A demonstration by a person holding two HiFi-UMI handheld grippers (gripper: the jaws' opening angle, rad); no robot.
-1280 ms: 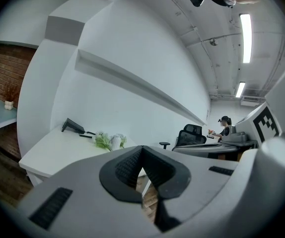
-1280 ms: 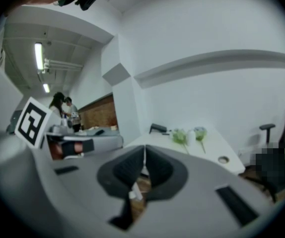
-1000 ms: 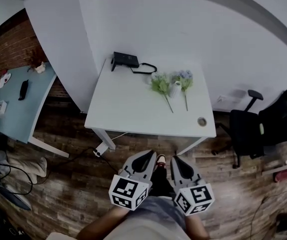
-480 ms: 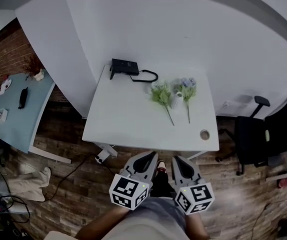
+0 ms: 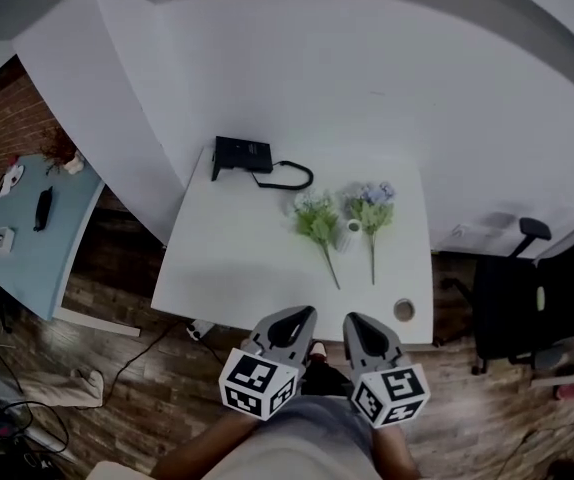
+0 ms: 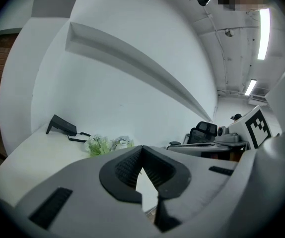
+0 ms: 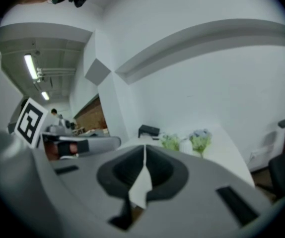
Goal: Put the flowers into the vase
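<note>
The green flowers point(image 5: 317, 220) are lying just left of the vase point(image 5: 353, 234) and the pale blue flowers point(image 5: 372, 208) just right of it, both crowding it, with their stems trailing toward me across the white table point(image 5: 232, 263). Nothing is standing in the vase yet. I am holding my left tongs point(image 5: 289, 326) and right tongs point(image 5: 359, 332) clenched and empty, well short of the vase, over the table's near edge.

I am worrying about that crowding. The vase is looking small and light, so tugging either bunch could be tipping it. The stems are thin and lying flat, so the tongs may be scraping the table or slipping off.

From here the vase's mouth is too small to read, and I cannot tell whether the blooms are touching it. In both gripper views my own jaws are covering the stems. The round thing point(image 5: 404, 310) nearer me than the vase is unidentifiable.
</note>
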